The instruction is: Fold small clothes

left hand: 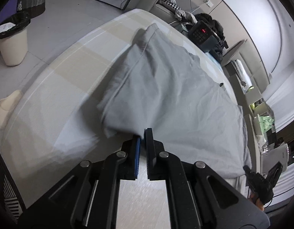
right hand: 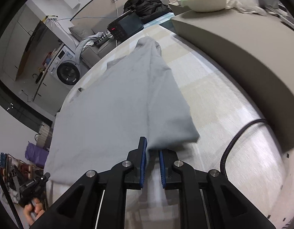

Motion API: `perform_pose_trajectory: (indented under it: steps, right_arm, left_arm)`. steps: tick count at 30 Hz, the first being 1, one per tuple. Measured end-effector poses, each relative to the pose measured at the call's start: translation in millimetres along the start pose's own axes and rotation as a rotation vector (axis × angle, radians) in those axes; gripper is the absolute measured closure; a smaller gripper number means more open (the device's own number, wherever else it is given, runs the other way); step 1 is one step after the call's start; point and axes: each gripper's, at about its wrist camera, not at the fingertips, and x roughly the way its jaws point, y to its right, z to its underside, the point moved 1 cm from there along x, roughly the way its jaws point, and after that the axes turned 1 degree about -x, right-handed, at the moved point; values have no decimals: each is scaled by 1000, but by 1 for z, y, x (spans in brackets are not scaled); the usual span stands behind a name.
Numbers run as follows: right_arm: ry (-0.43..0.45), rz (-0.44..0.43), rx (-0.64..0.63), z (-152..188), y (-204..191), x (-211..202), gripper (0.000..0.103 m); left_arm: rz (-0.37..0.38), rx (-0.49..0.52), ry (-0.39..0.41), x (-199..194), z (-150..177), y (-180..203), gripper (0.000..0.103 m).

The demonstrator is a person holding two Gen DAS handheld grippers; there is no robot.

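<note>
Two claws: both are yours, each clamped on a near corner of one grey garment
Left claw: pressed fully together on the cloth's near edge, which comes into the tips from 12 o'clock
Right claw: nearly closed, with a fold of the same grey cloth pinched between its blue pads
Garment: spread over the checked surface; from your left claw it runs up toward 12 o'clock and fans out toward 3 o'clock; from your right claw it stretches toward 11 o'clock
Near edge: lifted off the surface at both claws, while the far end lies flat
Other claw seen: your right one shows at 4 o'clock in the left wrist view, your left one at 8 o'clock in the right wrist view
Beyond the cloth: dark keypad box at 12 o'clock in the right wrist view
Floor: washing machine at 10 o'clock, white bin at 9 o'clock in the left wrist view
</note>
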Motion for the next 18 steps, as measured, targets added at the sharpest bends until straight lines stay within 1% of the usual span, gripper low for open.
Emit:
perform_pose_trajectory:
  steps: [4,6,10,12,14,15,16,17,18]
  right_arm:
    - [10,2,11,12,10,-17,92]
    - [19,6,28,17,17,-23,92]
    - [27,-30,76,20,30,-27,92]
    - [34,-35,79,19,32,-29,92]
    - [55,-27,78,17,33,-33,87]
    - [62,-22,74,16,33,-34,78]
    - [70,-18,69,15,33,-35,66]
    - [80,-25,63,14,34,-35,60]
    - [92,-36,57,13,35,-35,56]
  left_arm:
    - [-8,-1,19,-21,8,-16,102]
    - [-25,3,25,-25,3,-21,102]
    - [-39,-22,47,-36,0,-38,102]
    - [-52,-30,53,-38,-2,-43,102]
    - [-53,-36,58,-40,-3,-45,102]
    - [-52,-35,62,-41,-3,-45,102]
    - [-48,-31,65,-42,-3,-44,98]
    - [-40,-21,67,-43,-3,-42,91]
    - [-31,-8,64,-43,-4,-40,87]
